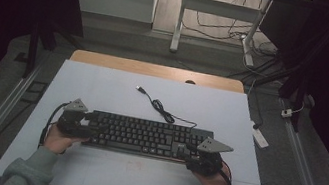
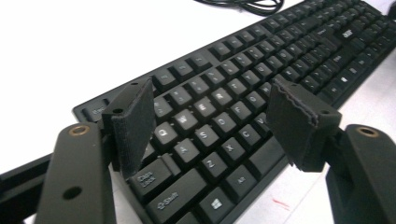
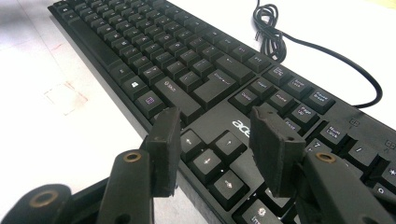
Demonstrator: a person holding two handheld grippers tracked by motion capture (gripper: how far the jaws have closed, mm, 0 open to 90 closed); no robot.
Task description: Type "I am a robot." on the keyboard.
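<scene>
- The table (image 1: 102,87) is holding a black keyboard (image 1: 147,137), which is lying near the person's edge with its long side running left to right.
- The cord (image 1: 162,110) is curling away behind the keyboard.
- The left gripper (image 1: 77,123) is hanging over the keyboard's left end, jaws wide, holding nothing.
- The right gripper (image 1: 205,156) is hanging over the keyboard's right end by the arrow keys, jaws wide, holding nothing.
- Each gripper is sitting equally close to its own end.

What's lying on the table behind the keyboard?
Behind the keyboard its own black cable lies in a loose coil on the white table, ending in a free USB plug. Where the cable joins the keyboard's back edge cannot be made out.
</scene>
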